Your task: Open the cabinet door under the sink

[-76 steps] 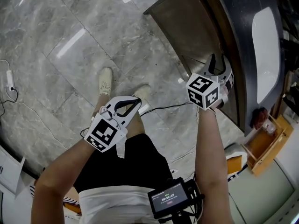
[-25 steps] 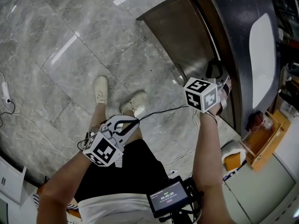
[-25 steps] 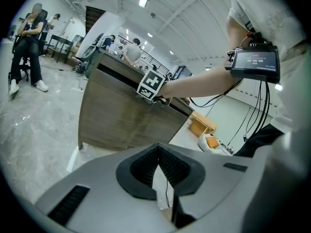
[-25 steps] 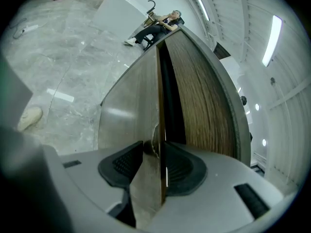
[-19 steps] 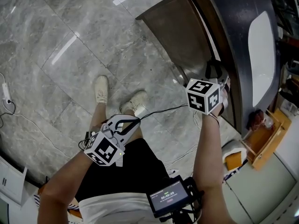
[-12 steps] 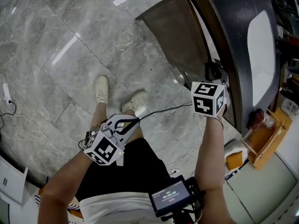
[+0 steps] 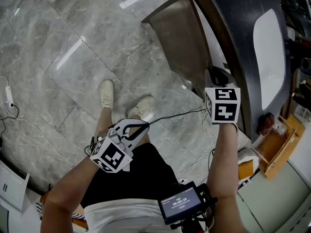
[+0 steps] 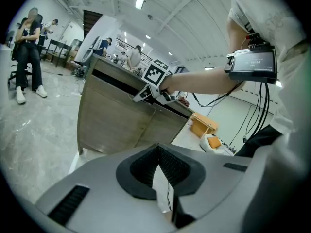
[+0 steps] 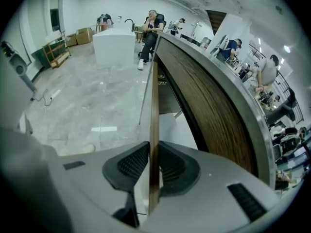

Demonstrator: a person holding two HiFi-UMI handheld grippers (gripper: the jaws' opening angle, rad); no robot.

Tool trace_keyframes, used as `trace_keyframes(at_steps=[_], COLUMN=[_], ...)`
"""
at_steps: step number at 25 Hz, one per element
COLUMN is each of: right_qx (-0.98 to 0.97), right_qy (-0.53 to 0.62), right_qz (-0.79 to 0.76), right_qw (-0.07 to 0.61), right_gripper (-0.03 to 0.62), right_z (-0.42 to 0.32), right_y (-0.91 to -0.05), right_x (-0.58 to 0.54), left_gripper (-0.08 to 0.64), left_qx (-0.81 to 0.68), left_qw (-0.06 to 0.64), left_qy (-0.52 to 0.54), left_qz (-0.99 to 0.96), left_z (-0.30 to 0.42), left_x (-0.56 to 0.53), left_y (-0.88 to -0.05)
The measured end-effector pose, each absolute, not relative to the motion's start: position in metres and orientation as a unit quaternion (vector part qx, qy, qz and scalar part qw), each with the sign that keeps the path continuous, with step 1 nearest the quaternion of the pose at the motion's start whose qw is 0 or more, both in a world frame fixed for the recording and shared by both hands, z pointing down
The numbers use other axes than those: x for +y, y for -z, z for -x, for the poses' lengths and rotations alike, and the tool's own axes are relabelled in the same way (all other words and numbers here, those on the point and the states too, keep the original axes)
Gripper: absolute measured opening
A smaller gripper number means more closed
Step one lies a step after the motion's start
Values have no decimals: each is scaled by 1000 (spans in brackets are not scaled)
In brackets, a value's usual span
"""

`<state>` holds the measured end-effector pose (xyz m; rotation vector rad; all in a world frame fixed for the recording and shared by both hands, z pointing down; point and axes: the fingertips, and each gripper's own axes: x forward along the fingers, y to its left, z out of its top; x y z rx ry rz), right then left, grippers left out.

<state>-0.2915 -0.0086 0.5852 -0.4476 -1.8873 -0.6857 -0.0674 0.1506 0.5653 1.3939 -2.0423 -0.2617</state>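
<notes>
The wooden cabinet door (image 7: 182,38) under the dark counter (image 7: 238,33) stands swung out from the cabinet. My right gripper (image 7: 215,76) points down over the door's top edge near the counter. In the right gripper view the thin door edge (image 9: 154,106) runs between the two pads, and the jaws have just been closing onto it; the right gripper (image 9: 151,164) now pinches it. My left gripper (image 7: 138,127) hangs shut and empty by the person's thigh. In the left gripper view the left gripper (image 8: 159,168) has its pads together, with the door (image 8: 112,120) ahead.
A white sink basin (image 7: 269,57) sits in the counter. A wooden crate (image 7: 273,152) stands at the right. A black cable (image 7: 175,114) trails over the marble floor by the person's shoes (image 7: 108,89). People stand and sit in the far background (image 9: 153,25).
The right gripper has shifted right along the door's top edge and rolled, and its jaws have come together on the edge. The door stands slightly further out. The left gripper has stayed put over the last second.
</notes>
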Motion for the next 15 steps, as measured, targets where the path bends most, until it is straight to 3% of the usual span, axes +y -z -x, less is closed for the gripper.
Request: trace_keyframes(at_steps=[15], right_qx=[-749], right_qy=[186], right_qz=[238], right_qw=[590], right_gripper=[69], right_z=[284], right_y=[-589], right_x=[3], left_gripper=[9], left_qx=[-792], left_qw=[317], left_qy=[106], left_qz=[-510], left_z=[69], left_x=[132], left_y=[-551])
